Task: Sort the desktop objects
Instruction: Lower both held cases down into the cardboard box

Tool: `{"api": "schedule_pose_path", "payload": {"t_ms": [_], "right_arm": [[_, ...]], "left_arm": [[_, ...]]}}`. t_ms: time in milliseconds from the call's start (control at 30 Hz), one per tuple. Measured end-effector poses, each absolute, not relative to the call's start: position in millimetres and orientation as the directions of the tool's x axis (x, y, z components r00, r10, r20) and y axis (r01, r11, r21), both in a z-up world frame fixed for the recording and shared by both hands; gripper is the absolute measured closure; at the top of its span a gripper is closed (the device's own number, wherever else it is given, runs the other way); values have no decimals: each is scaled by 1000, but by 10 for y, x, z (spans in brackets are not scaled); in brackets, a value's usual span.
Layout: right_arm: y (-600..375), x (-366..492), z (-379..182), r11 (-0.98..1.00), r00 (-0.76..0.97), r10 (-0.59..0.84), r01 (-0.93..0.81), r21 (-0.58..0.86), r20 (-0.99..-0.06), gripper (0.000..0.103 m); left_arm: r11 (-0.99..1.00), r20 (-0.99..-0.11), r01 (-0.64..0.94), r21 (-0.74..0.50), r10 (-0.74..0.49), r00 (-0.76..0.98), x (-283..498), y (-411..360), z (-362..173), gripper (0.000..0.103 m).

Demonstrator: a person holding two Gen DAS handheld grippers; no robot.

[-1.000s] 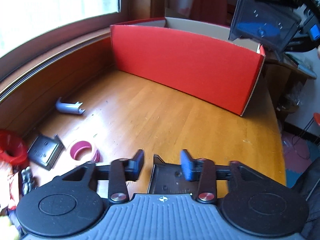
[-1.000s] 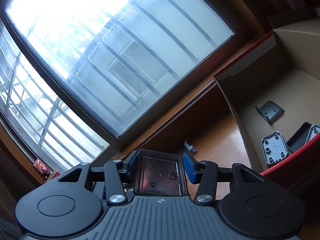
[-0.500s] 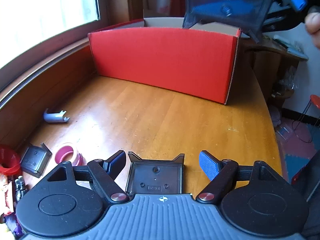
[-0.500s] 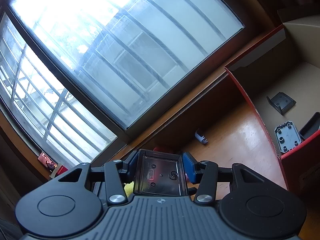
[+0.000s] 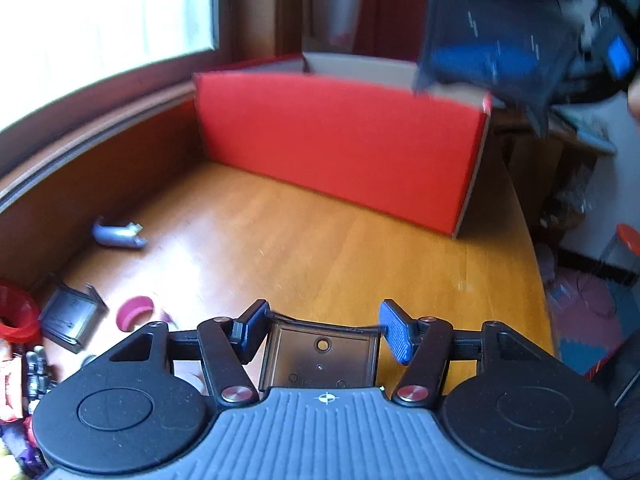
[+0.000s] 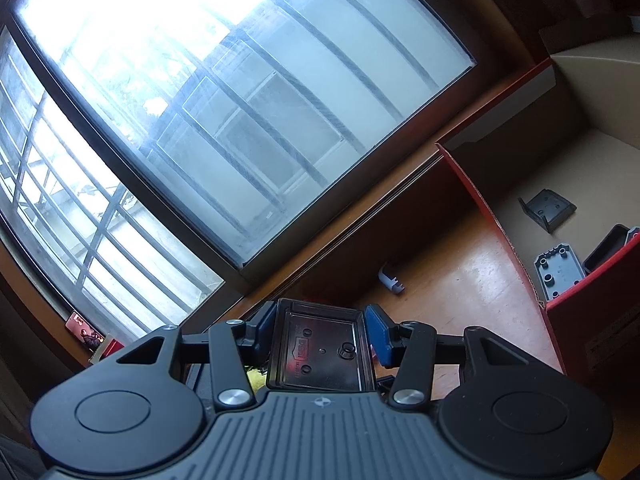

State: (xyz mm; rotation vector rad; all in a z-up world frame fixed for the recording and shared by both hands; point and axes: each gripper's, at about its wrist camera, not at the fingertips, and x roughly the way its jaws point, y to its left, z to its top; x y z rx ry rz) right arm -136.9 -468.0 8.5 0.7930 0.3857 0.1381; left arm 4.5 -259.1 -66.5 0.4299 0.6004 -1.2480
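Tabletop (image 5: 320, 240) | left hand-held gripper (image 5: 322, 330): jaws just closing about smoky tray (image 5: 320, 356), contact unclear | right hand-held gripper (image 6: 320, 334): clamping dark tray (image 6: 322, 354) aloft near red box (image 5: 340, 148) along far edge

No text, brand or number can be read anywhere. The dark plastic tray (image 6: 323, 354) in the right wrist view bears a small raised stamp, too small to make out.
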Motion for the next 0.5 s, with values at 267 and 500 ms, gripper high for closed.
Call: {"api": "schedule_pose_path", "payload": {"t_ms": [267, 500], "right_arm": [[-4699, -1368, 92, 701, 921, 272, 9, 713, -279, 52], [-4743, -1330, 117, 705, 918, 289, -12, 709, -272, 52]], "left_arm": [[428, -556, 903, -41, -760, 335, 58, -2489, -342, 43], [528, -532, 847, -61, -736, 420, 67, -2522, -126, 43]]}}
